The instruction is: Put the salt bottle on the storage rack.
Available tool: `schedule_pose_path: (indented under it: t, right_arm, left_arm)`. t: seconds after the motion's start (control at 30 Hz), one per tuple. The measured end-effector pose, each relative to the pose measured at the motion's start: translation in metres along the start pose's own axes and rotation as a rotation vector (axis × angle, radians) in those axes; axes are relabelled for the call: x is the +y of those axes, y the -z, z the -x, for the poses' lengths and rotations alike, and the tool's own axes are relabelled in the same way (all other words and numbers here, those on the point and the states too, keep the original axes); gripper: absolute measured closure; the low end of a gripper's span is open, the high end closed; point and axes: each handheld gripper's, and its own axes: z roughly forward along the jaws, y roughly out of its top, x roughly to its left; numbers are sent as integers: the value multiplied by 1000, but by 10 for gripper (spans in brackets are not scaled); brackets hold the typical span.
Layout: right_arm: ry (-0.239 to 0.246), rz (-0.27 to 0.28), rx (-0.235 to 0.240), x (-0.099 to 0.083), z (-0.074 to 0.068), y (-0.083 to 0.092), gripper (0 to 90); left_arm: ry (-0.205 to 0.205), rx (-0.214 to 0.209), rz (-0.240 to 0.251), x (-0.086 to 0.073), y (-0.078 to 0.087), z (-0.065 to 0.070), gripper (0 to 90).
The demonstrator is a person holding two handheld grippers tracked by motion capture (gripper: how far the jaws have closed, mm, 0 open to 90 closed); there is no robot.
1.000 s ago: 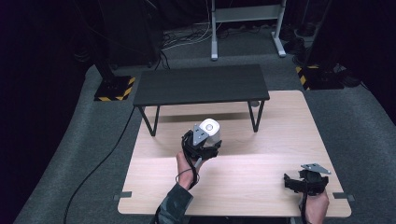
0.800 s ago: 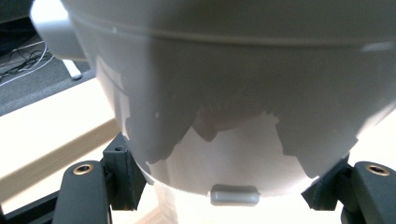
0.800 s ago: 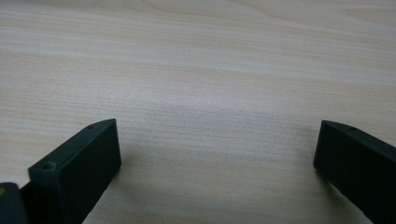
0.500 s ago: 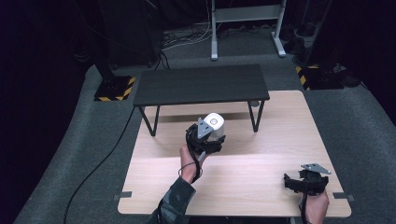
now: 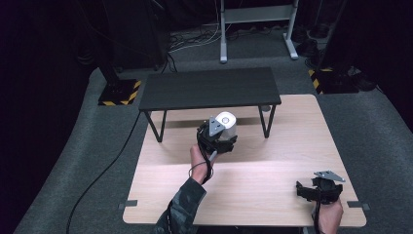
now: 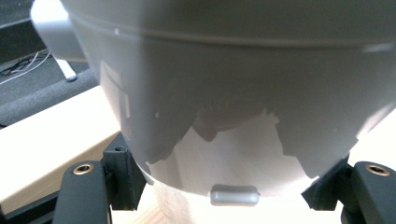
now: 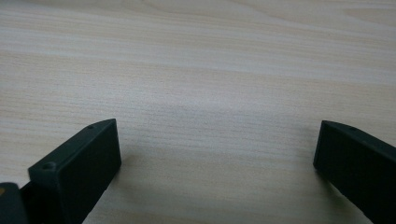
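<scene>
Pale wood makes up the one tabletop (image 5: 272, 195), and on its far half stands one low black bench (image 5: 209, 88) on thin dark legs. Two grippers are at work, one in each of the person's hands.

Left gripper (image 5: 217, 139) sits near the middle of the table, just in front of the bench's near edge, carried by a left hand (image 5: 199, 158) whose patterned sleeve (image 5: 182, 209) comes in from the near edge. Its two jaws are clamped on a single white pot (image 5: 226, 123), round and glossy, with its open top facing up in the high view. In the left gripper view the pot (image 6: 224, 93) fills the space between the black jaws, its curved wall pressed against both inner faces; a pale handle (image 6: 49, 25) sticks out at its upper left. One small grey tab (image 6: 234, 194) shows below the pot's underside. Whether the pot rests on the table or is lifted clear of it cannot be told.

Right gripper (image 5: 319, 189) lies at the near right corner of the table, well apart from the left one, with its grey three-cornered plate (image 5: 329, 175) on top. Its two jaws stand wide apart and hold nothing; bare wood grain lies between them in the right gripper view.

One dark cable (image 5: 104, 165) trails across the grey floor to the left of the table.
</scene>
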Motion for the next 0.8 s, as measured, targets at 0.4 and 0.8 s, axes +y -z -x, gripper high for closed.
schedule_pose_path:
  t: [0.4,0.8]
  right_arm:
    - [-1,0,-1,0,0,0,0]
    - [-1,0,-1,0,0,0,0]
  left_arm:
    - [-36,-12,7,26,-9,-2,301]
    - [-42,-23,19,52,-18,-7,300]
